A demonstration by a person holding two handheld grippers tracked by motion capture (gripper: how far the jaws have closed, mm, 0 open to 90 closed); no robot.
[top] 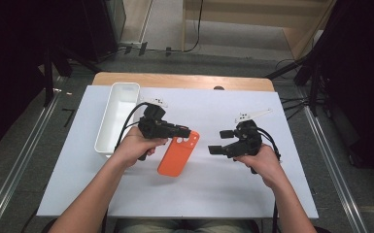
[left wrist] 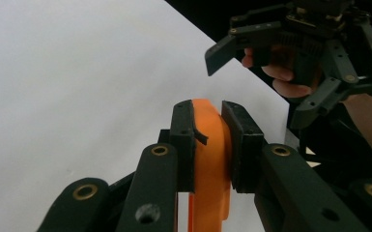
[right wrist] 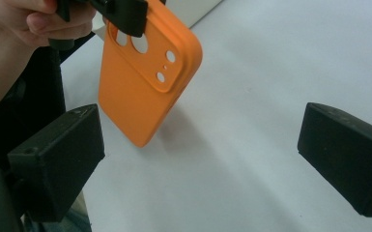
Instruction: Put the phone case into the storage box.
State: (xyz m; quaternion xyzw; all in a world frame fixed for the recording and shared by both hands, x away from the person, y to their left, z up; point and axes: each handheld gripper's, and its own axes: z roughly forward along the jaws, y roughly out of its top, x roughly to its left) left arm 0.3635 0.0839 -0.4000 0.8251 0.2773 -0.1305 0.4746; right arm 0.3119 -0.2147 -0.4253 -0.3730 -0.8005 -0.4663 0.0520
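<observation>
Orange silicone phone case [top: 178, 154] sits clamped at its camera end in the left hand-held gripper [top: 187, 132], mid-table [top: 213, 189]. Right hand-held gripper [top: 219, 141] hovers beside it, jaws spread, empty.

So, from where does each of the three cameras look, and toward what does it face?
High view: above the person's side, facing forward and down on the table; both forearms and tongs show.
Left gripper view: rides the left tongs, shut on the orange phone case.
Right gripper view: rides the open right tongs, facing that case.
Shared: the case appears in all three.
</observation>
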